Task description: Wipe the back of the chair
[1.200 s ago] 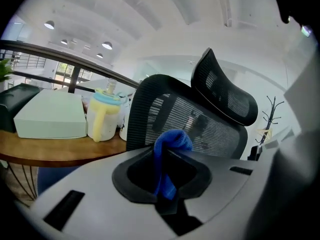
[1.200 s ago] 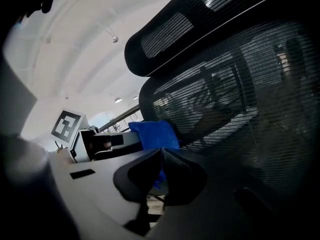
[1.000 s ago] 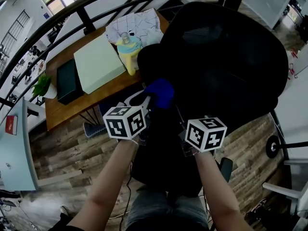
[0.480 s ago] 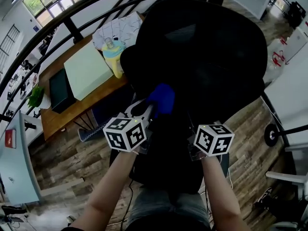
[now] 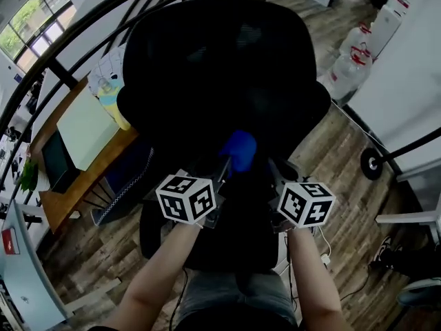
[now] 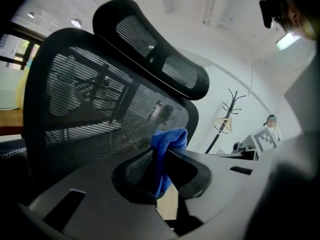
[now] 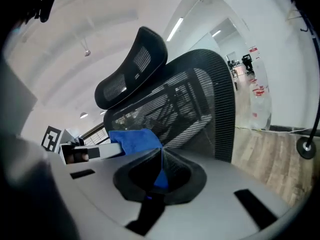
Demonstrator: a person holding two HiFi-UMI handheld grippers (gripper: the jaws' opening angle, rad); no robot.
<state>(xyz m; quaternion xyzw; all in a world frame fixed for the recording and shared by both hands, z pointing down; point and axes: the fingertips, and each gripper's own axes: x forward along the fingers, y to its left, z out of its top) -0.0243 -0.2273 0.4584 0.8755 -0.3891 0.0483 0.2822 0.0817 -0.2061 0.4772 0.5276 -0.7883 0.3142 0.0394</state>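
a wood-plank floor (image 5: 348,161) is stretching below, with a wooden tabletop (image 5: 86,185) at left. the black mesh office chair (image 5: 227,67) is standing upright, headrest topmost, its rear facing the person. the left hand-held gripper (image 5: 229,163) is pinching a blue cloth (image 5: 239,147) near the chair's back. the right hand-held gripper (image 5: 274,172) is hovering beside it, jaws pressed together.

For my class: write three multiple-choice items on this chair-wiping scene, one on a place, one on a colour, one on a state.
1. In the head view, where is the wooden desk relative to the chair? A left; B right; C under it.
2. The cloth is: A white; B blue; C yellow.
3. The left gripper is: A open, empty; B out of sight; C shut on the cloth.
Answers: 1 A, the wooden desk shows at the chair's left; 2 B, plainly blue in both gripper views; 3 C, its jaws pinch the cloth.
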